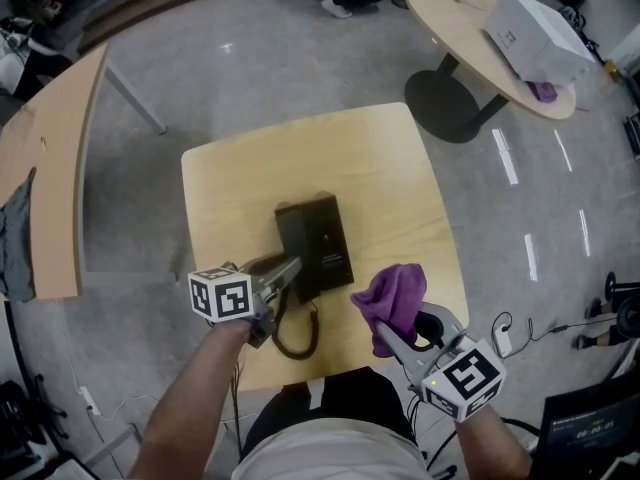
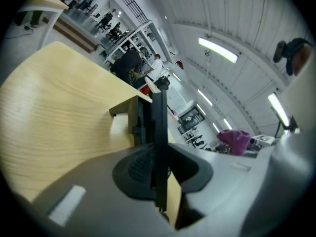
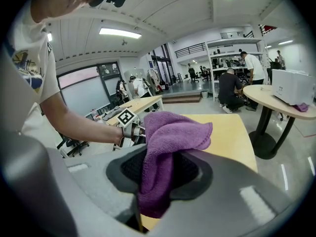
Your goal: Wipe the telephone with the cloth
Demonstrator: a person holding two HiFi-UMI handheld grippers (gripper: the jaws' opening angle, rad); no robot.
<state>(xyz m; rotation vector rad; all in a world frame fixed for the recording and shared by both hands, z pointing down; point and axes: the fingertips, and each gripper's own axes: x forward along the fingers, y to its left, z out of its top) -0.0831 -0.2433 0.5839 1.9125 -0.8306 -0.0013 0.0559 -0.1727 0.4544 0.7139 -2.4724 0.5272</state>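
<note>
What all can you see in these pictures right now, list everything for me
Square light wooden table: one, pale wood, centre of head view.
Black desk telephone: one, black, middle of that table.
Black telephone handset: one, black, at the telephone's left side.
Black coiled cord: one, black, near table edge.
Purple soft cloth: one, purple, right of the telephone.
Round wooden table: one, pale wood, upper right.
White rectangular box: one, white, on the round table.
Long wooden desk: one, pale wood, far left.
Grey cloth: one, grey, at that desk's edge.
Left claw: one, grey, shut on the handset.
Right claw: one, grey, shut on the purple cloth.
</note>
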